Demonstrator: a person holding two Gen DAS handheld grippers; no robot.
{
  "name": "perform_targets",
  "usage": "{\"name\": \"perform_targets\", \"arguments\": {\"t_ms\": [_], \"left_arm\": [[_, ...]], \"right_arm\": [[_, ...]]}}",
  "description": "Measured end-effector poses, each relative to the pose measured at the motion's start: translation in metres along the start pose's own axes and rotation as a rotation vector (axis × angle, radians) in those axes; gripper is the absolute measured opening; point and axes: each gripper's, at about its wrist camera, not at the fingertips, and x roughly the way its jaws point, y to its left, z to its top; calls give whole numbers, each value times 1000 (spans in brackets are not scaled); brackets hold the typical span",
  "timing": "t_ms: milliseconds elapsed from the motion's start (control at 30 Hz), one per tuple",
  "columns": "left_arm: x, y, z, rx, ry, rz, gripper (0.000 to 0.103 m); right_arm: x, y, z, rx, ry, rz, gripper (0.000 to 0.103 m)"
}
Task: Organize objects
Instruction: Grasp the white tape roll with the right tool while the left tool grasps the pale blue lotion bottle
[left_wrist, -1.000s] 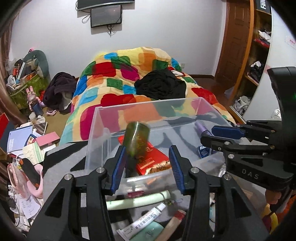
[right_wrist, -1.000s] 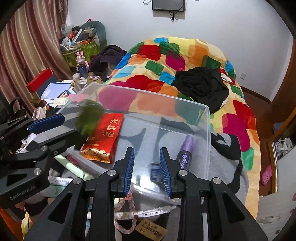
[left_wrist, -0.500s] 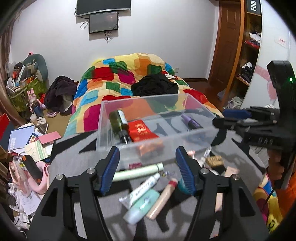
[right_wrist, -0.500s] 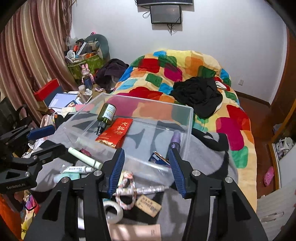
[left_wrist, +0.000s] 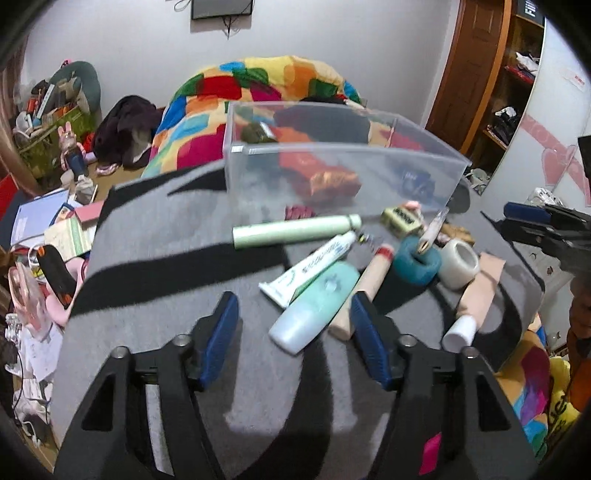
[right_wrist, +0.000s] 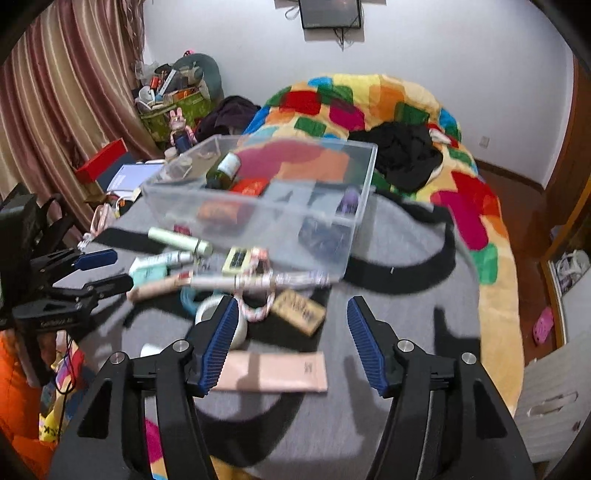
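A clear plastic bin (left_wrist: 343, 173) (right_wrist: 258, 218) stands on a grey and black cloth. It holds a dark green bottle (right_wrist: 221, 171), a red packet (left_wrist: 321, 173) and a purple bottle (right_wrist: 349, 199). Loose toiletries lie in front of it: a pale green tube (left_wrist: 295, 230), a white tube (left_wrist: 310, 267), a mint bottle (left_wrist: 314, 306), a teal ring (left_wrist: 417, 264), a tape roll (left_wrist: 460, 262) and a beige tube (right_wrist: 273, 371). My left gripper (left_wrist: 295, 339) is open and empty, near the mint bottle. My right gripper (right_wrist: 290, 347) is open and empty, over the beige tube.
A bed with a patchwork quilt (right_wrist: 369, 110) lies behind the bin. Clutter, books and a red box (right_wrist: 101, 164) fill the floor at the left. A brown tag (right_wrist: 301, 310) and a braided cord (right_wrist: 255, 295) lie near the bin. A wardrobe (left_wrist: 498, 74) stands at the right.
The left gripper let go of the dark green bottle, which now lies in the bin. Both grippers opened wide and drew back from the bin towards the loose items.
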Motion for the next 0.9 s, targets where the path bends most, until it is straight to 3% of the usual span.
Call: {"name": "perform_targets", "arguments": {"t_ms": [133,300,433,767,900], "left_arm": [[0,1,-3,-20,-17,-47,50],[6,-15,-8,16,21,-99,42],[3,-29,-13,61,18,-90,41],[-14,-8,-12,6,-7,-70,41],[-5,-4,-10,2,15,-60,41]], "right_arm": [[7,11,-10,-19,28,33,58],[18,29,-14,-66,50,44,58],[25,33,-13,-66,57,50,58],[37,34,-12,-36,74,80,57],[41,36,-11,-32,82,87,51]]}}
